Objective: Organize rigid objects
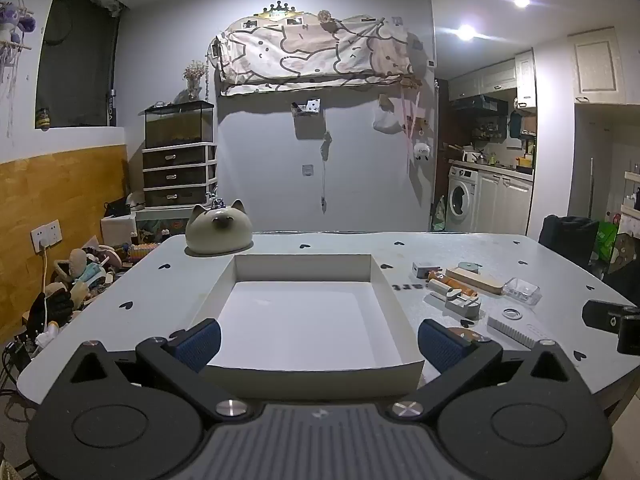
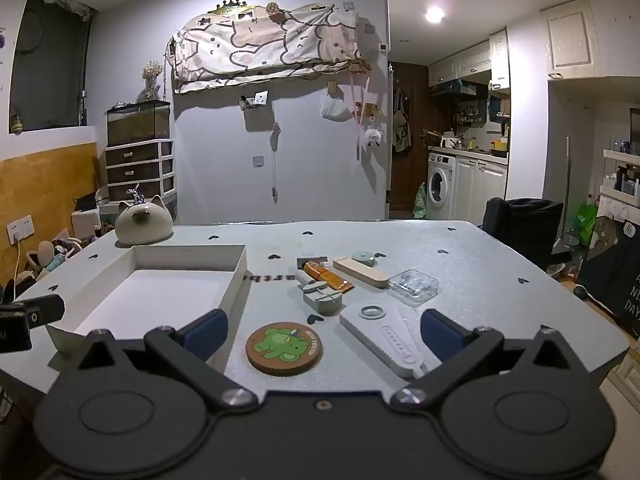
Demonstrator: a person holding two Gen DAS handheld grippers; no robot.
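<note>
both grippers hover at the near edge of the desk (image 2: 460, 248), fingers spread wide and holding nothing. the left gripper (image 1: 319, 342) faces the empty white tray (image 1: 240, 270); a cat-shaped ornament (image 1: 219, 230) sits just beyond its far left corner. the right gripper (image 2: 324, 334) faces a round coaster (image 2: 284, 348), a white comb-edged tool (image 2: 384, 336), a clear case (image 2: 413, 286) and a wooden block (image 2: 360, 273), clustered right of the tray with bare desk beyond.

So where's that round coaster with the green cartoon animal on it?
In the right wrist view the coaster lies flat on the table nearest the camera, right of the white tray and just left of the white comb-like tool.
</note>
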